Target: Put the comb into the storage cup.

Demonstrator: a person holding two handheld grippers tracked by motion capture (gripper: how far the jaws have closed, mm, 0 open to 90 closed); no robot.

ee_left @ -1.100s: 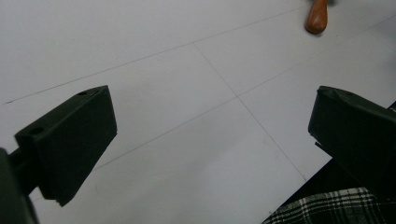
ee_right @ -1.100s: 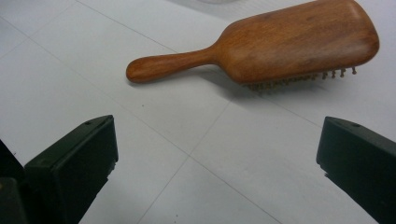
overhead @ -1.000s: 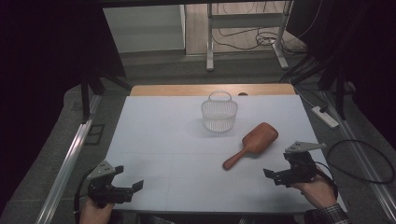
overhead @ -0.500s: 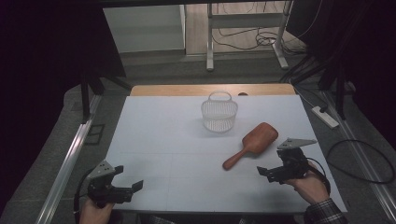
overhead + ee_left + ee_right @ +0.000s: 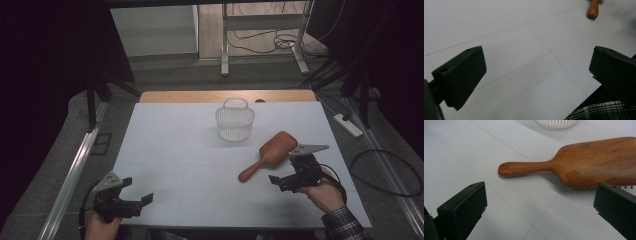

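Right tool [image 5: 278,181], jaws apart, sits just beside the wooden hairbrush [image 5: 267,154]; brush handle points toward it.

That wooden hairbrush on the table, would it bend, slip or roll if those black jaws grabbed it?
The wooden hairbrush looks like solid wood, so probably stiff. Its handle is rounded and glossy, so it may slip or twist in a pinch. It lies bristles down on a broad paddle, so it likely slides rather than rolls if the right gripper pushes it.
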